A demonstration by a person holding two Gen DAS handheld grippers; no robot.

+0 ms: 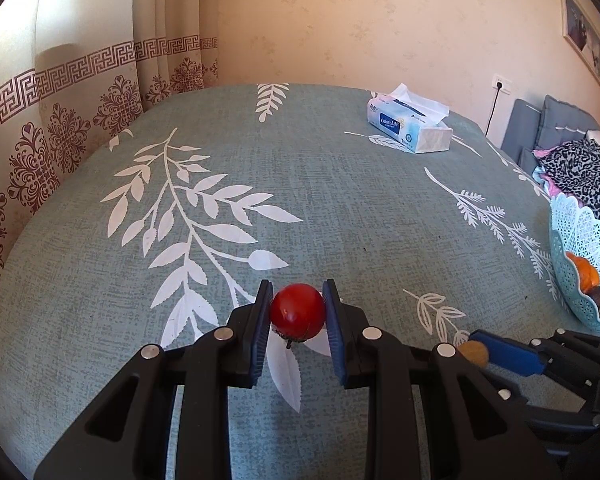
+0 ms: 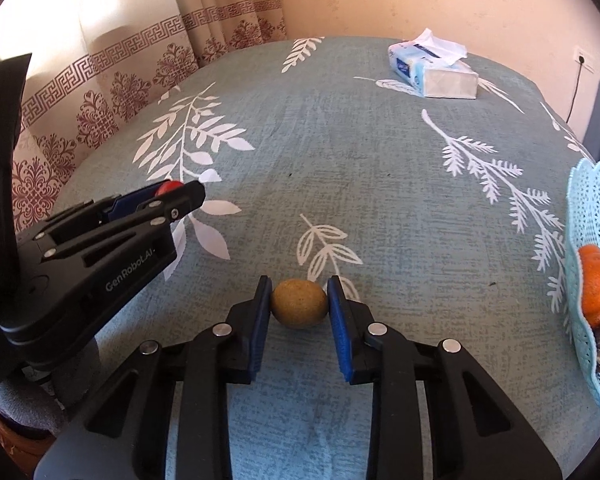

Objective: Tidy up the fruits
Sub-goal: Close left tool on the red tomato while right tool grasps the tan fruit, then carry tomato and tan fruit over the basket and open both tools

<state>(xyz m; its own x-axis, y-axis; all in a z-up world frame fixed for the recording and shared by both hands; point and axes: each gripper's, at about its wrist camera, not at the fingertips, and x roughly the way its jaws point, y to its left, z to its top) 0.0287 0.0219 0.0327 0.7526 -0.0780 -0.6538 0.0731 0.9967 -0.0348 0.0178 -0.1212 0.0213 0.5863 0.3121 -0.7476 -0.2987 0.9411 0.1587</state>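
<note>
On a leaf-print tablecloth (image 1: 300, 184), the left gripper (image 1: 298, 308) is clamped on a red tomato (image 1: 297, 311) while the right gripper (image 2: 299, 304) pinches a brown kiwi (image 2: 299, 303), both low over the table's near edge. At the right, the pale blue lattice basket (image 2: 592, 216) already holds oranges (image 2: 598, 284) and darker fruit. Two pieces apparently remain to deliver. A tissue pack (image 1: 410, 128) sits far back.

A table covered by a grey-green cloth (image 1: 320, 184) printed with white leaf sprays stands against a cream wall (image 1: 380, 20). Sunlit beige curtains (image 1: 60, 100) with maroon ornamental borders hang at left. A framed picture (image 1: 584, 36) and a wall socket (image 1: 502, 83) are at right.
</note>
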